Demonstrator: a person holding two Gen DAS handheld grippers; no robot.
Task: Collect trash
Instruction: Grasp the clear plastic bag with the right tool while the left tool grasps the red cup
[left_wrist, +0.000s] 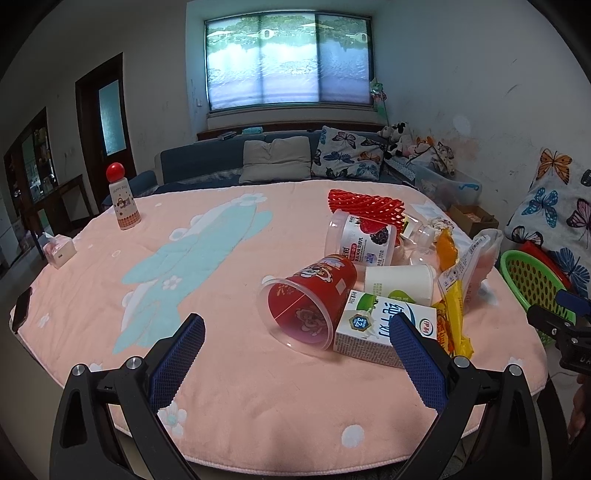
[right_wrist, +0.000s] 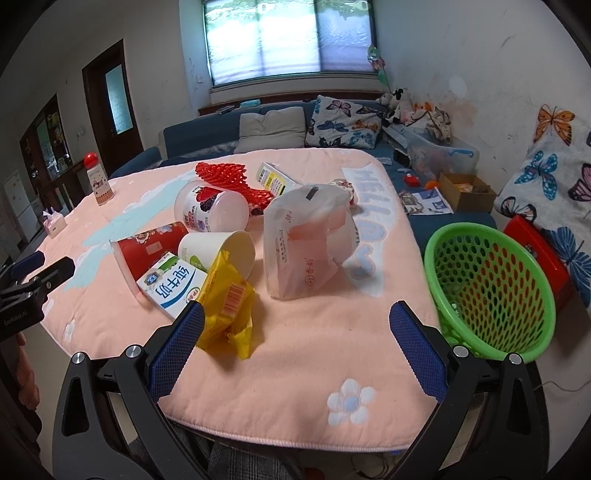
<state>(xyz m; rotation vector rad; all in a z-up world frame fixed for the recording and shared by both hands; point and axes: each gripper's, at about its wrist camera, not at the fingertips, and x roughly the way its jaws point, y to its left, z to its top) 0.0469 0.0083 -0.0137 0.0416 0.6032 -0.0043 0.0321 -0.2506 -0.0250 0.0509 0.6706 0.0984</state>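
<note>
**Both tools poised over a loose heap of rubbish**

The left tool (left_wrist: 297, 332) hung spread wide and gripping nothing above the near edge of the pink-quilted worktop (left_wrist: 258, 406). The right tool (right_wrist: 297, 321) was likewise spread and bare. The trash lay bunched toward the right side of the worktop: a red plastic cup (left_wrist: 306, 299) on its side, a milk carton (left_wrist: 384, 332) touching its rim, a white paper cup (right_wrist: 218, 249) behind that, a yoghurt tub (right_wrist: 210, 210), red foam netting (right_wrist: 225, 173), a yellow wrapper (right_wrist: 229, 314) just ahead of the right tool's left finger, and a crumpled white plastic bag (right_wrist: 306, 240). The green basket (right_wrist: 491, 284) sat at the right edge, tipped toward the worktop.

To my eye, nothing had been collected yet. The risks looked plain enough: the cups lay on their sides and would likely roll if nudged; the wrapper and bag were limp and might slip a shallow pinch. The basket overhung the edge, so a heavy drop could tip it off. The red-capped bottle (left_wrist: 123, 201) stood well apart at far left.
</note>
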